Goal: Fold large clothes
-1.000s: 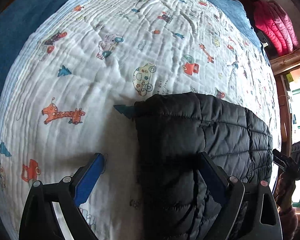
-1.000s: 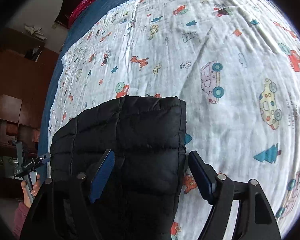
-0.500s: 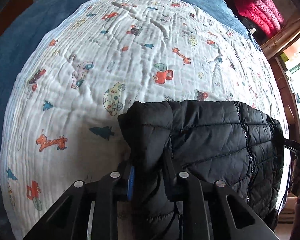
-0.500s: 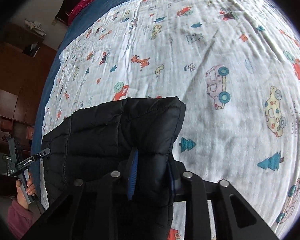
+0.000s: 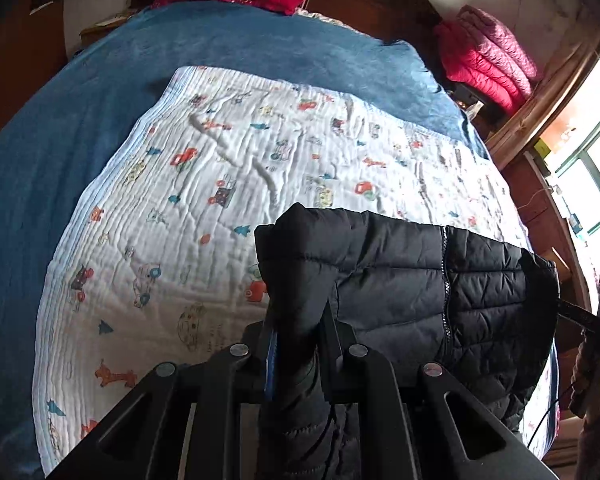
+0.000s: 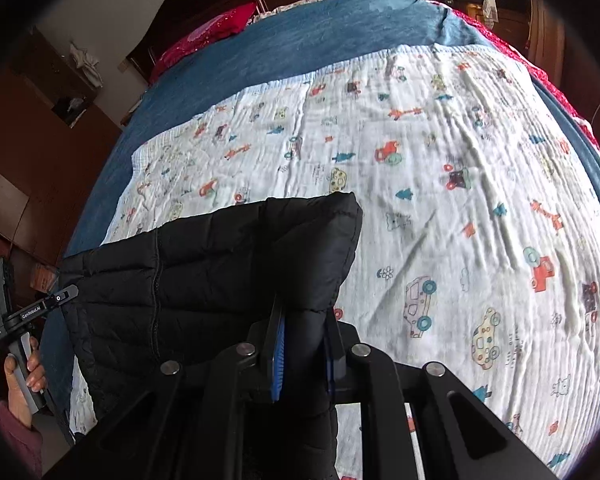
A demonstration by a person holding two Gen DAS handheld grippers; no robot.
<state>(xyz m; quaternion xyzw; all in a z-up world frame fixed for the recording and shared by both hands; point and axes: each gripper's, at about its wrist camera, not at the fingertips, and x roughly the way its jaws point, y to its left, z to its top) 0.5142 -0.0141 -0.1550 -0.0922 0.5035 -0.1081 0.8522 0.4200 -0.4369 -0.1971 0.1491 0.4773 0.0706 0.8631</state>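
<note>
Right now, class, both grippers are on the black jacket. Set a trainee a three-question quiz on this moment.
1. True or false: the jacket lies flat on the quilt.
2. What does the right gripper pinch?
A. quilt
B. jacket
C. nothing
3. What colour is the cover beyond the quilt?

Key:
1. False: its pinched edge is lifted, held between both grippers.
2. B. The left gripper, jaws closing, pinches it too.
3. Blue.
</note>
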